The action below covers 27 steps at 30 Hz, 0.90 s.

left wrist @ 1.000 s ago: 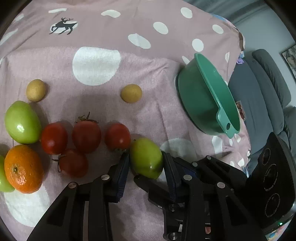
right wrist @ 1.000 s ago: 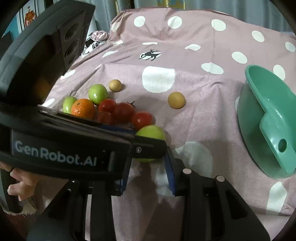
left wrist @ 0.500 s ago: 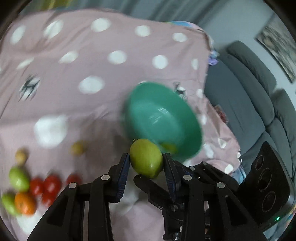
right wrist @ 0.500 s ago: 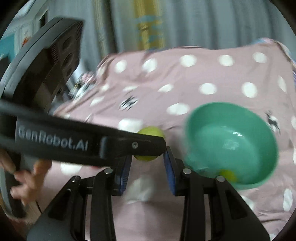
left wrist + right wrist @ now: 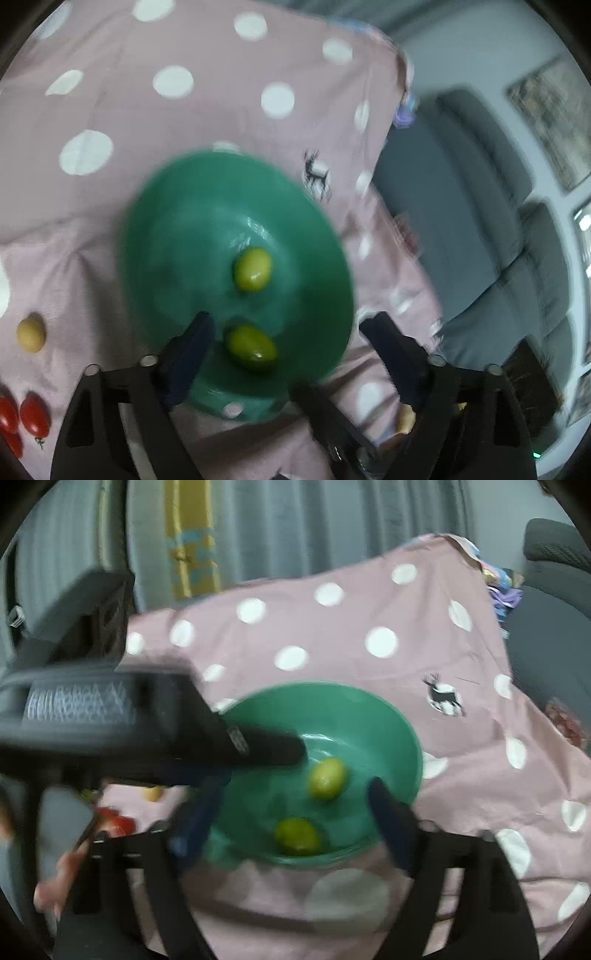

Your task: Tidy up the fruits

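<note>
A green bowl [image 5: 177, 236] sits on the pink spotted cloth and holds two green fruits, one near the middle [image 5: 253, 268] and one nearer me [image 5: 252, 347]. My left gripper [image 5: 288, 343] is open and empty just above the bowl's near side. In the right wrist view the same bowl [image 5: 369, 716] holds both green fruits [image 5: 327, 778] [image 5: 297, 836]. My right gripper [image 5: 291, 812] is open and empty over the bowl's near rim, with the left gripper's body reaching in from the left.
A small yellow-brown fruit [image 5: 31, 334] lies on the cloth left of the bowl. Red tomatoes [image 5: 33, 415] lie at the lower left. A grey sofa [image 5: 498, 229] stands past the table's right edge. Curtains [image 5: 295, 528] hang behind.
My left gripper carried the green fruit from the pile to the bowl, opened and let it go into the bowl. My right gripper has also opened wider.
</note>
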Each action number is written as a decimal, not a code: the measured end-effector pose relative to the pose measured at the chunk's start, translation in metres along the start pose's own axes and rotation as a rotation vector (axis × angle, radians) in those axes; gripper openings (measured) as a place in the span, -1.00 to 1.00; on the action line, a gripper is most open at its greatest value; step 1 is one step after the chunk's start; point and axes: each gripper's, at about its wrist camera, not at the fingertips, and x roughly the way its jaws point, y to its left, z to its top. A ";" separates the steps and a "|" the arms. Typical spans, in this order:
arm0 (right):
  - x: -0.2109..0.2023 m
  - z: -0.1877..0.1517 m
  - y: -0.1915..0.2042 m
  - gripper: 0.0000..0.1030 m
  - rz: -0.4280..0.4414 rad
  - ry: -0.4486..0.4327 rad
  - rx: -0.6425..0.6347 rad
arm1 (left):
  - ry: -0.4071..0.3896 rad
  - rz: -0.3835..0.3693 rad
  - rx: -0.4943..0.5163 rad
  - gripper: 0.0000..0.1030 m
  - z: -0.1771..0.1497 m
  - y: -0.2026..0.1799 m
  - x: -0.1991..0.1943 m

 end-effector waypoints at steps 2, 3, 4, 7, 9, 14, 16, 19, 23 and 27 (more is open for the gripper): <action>-0.010 0.001 0.003 1.00 0.049 -0.039 0.016 | -0.070 0.023 -0.015 0.90 -0.001 0.009 -0.030; -0.022 -0.005 0.002 1.00 0.078 -0.054 0.014 | -0.102 0.065 -0.004 0.91 -0.004 0.017 -0.055; -0.023 -0.005 0.009 1.00 0.125 -0.060 0.007 | -0.110 0.093 0.003 0.92 -0.007 0.022 -0.068; -0.024 -0.007 0.040 1.00 0.247 -0.053 -0.040 | -0.113 0.212 -0.002 0.96 -0.024 0.046 -0.120; -0.024 -0.011 0.066 1.00 0.310 -0.048 -0.095 | -0.110 0.290 -0.018 0.96 -0.045 0.068 -0.156; -0.005 -0.030 0.154 0.98 0.504 0.041 -0.248 | -0.126 0.476 -0.096 0.96 -0.093 0.118 -0.202; 0.009 -0.041 0.192 0.92 0.565 0.102 -0.328 | -0.118 0.466 -0.134 0.96 -0.106 0.137 -0.210; 0.031 -0.058 0.238 0.73 0.582 0.178 -0.431 | -0.108 0.457 -0.264 0.96 -0.116 0.169 -0.212; 0.050 -0.072 0.273 0.59 0.651 0.241 -0.509 | -0.127 0.369 -0.365 0.97 -0.117 0.200 -0.212; 0.064 -0.062 0.275 0.53 0.717 0.292 -0.443 | -0.122 0.345 -0.405 0.97 -0.112 0.205 -0.212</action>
